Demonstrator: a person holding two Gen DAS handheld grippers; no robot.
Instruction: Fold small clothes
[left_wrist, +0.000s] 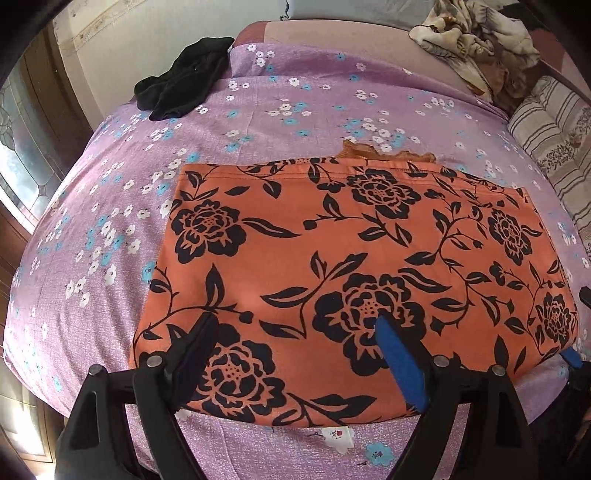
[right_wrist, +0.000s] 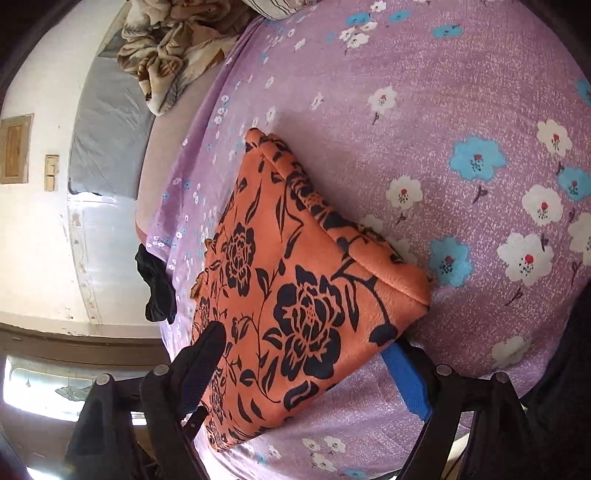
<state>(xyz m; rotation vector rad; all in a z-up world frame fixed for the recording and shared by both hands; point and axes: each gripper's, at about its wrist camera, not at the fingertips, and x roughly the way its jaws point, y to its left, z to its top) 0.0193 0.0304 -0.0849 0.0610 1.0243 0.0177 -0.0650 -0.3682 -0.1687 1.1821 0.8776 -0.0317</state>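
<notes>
An orange garment with black flowers (left_wrist: 351, 258) lies folded into a flat rectangle on the purple flowered bedsheet (left_wrist: 258, 110). My left gripper (left_wrist: 295, 325) hovers open above its near edge, one black finger (left_wrist: 195, 347) and one blue-padded finger (left_wrist: 400, 362) spread wide. In the right wrist view the same garment (right_wrist: 295, 295) shows its folded corner. My right gripper (right_wrist: 303, 354) is open, its black finger (right_wrist: 203, 362) over the cloth and its blue finger (right_wrist: 406, 380) under the corner's edge. It also shows in the left wrist view (left_wrist: 572, 354) at the garment's right end.
A black garment (left_wrist: 184, 85) lies crumpled at the bed's far left. A beige patterned blanket (left_wrist: 476, 40) is heaped at the far right, beside a striped cushion (left_wrist: 554, 140). A wall and a window (left_wrist: 22, 155) lie left of the bed.
</notes>
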